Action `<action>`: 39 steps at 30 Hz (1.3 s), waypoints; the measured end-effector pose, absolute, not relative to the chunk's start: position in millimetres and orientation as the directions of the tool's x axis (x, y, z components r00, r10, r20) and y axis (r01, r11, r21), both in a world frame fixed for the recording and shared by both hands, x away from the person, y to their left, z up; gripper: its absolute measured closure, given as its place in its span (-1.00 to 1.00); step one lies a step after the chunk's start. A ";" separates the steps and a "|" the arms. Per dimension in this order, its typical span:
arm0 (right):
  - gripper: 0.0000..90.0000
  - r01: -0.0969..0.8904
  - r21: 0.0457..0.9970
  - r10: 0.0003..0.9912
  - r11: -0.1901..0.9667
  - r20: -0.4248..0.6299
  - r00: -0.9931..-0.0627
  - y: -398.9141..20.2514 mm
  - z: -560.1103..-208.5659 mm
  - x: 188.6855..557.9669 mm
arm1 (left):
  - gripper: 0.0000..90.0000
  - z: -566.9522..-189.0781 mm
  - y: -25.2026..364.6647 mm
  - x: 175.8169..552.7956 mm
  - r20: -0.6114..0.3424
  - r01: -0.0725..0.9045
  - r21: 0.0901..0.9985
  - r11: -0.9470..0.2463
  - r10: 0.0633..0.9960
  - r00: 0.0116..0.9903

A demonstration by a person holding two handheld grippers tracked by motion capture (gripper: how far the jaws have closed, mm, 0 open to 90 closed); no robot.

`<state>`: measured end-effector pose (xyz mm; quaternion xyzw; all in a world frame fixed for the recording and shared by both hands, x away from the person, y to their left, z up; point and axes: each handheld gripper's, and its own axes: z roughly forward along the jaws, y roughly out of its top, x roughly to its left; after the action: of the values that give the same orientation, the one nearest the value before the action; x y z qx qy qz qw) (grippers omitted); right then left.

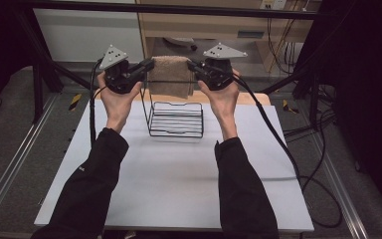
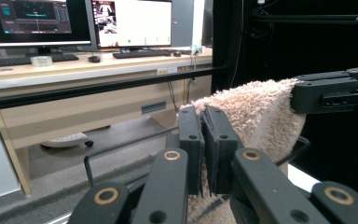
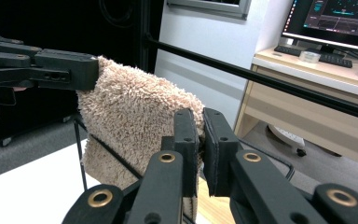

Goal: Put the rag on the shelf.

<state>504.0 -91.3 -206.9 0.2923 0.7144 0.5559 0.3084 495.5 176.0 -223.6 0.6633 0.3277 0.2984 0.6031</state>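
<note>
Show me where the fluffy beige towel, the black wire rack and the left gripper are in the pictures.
fluffy beige towel [image 1: 169,75], high view, middle of the hanging cloth.
black wire rack [image 1: 176,121], high view, its horizontal wires.
left gripper [image 2: 204,135], left gripper view, between its fingertips, shut on the towel's corner.

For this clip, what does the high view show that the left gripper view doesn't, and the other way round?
High view alone: the white table, the black wire rack standing on it, both black-sleeved forearms, and the towel hanging above the rack's rear.

Left gripper view alone: a desk with two monitors, a keyboard and a mouse, plus a close look at the left gripper with its jaws clamped on the towel's corner.

Both: the beige towel held stretched between the two grippers, with the right gripper gripping its other top corner.
</note>
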 end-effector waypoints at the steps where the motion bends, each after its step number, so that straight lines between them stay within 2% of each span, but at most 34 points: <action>1: 0.88 0.074 0.974 0.759 0.213 -0.118 -0.641 -91.4 -207.8 503.1 | 0.92 -225.1 176.1 494.3 0.000 0.074 0.996 -0.057 0.792 0.610; 17: 0.87 0.070 0.959 0.725 0.276 -0.160 -0.670 -91.0 -215.4 487.9 | 0.90 -239.3 179.8 477.6 0.031 0.076 0.992 -0.101 0.777 0.629; 29: 0.86 0.093 0.942 0.699 0.321 -0.170 -0.694 -92.1 -230.1 477.6 | 0.84 -249.2 183.3 470.5 0.035 0.119 0.982 -0.147 0.759 0.650; 39: 0.86 0.083 0.941 0.697 0.328 -0.182 -0.693 -91.2 -233.5 476.0 | 0.60 -226.3 192.6 467.1 0.000 0.145 0.981 -0.128 0.750 0.661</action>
<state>476.0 -91.2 -233.5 0.2569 0.7592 0.5197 0.2958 467.1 192.6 -226.3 0.7038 0.3178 0.2615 0.5790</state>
